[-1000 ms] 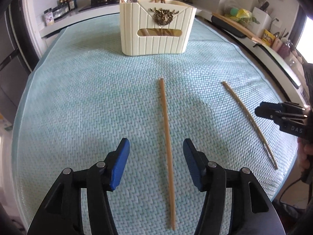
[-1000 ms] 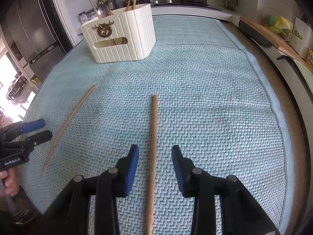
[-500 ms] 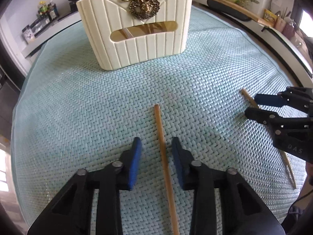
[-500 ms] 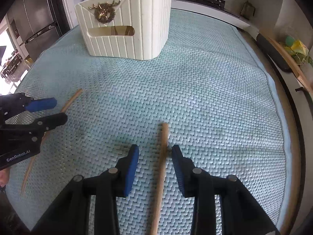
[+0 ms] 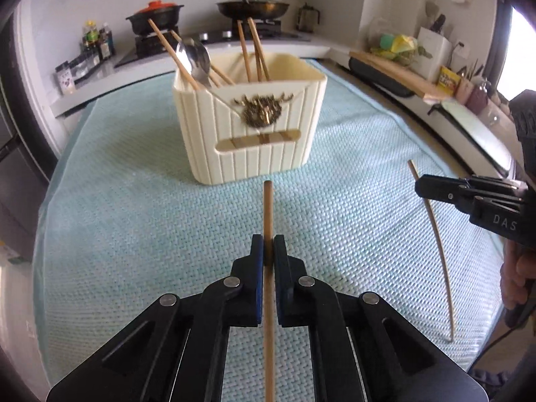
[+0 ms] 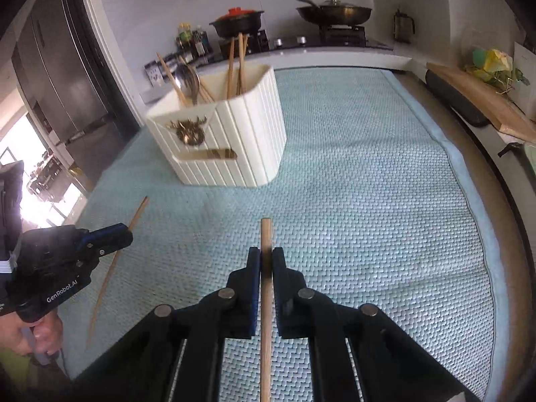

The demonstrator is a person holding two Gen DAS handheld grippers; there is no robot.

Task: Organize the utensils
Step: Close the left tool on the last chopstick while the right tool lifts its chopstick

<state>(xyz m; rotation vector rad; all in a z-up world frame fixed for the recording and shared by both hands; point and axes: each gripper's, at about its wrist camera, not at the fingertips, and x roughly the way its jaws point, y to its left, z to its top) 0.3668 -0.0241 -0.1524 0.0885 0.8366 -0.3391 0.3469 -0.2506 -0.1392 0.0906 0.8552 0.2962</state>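
A cream utensil holder (image 5: 249, 124) with a gold deer emblem stands at the far side of the blue-green mat (image 5: 134, 221), with several chopsticks and a spoon inside. My left gripper (image 5: 268, 251) is closing, and its pads press on a wooden chopstick (image 5: 268, 207) that points at the holder. My right gripper (image 6: 266, 261) is closing the same way on a second chopstick (image 6: 266, 234). The right wrist view shows the left gripper (image 6: 124, 234) at the lower left with its chopstick (image 6: 114, 261) and the holder (image 6: 227, 140). The left wrist view shows the right gripper (image 5: 422, 186) at the right edge.
Behind the mat is a stove with a red-lidded pot (image 5: 155, 16) and a lidded pan (image 5: 253, 6). Bottles (image 5: 97, 43) stand at the back left. A wooden cutting board (image 5: 395, 73) runs along the right counter. A dark fridge (image 6: 63, 77) rises at the left.
Both grippers went from open around the lying chopsticks to shut on them. Both moved toward the holder and then rose, so the view now looks over the holder's rim.
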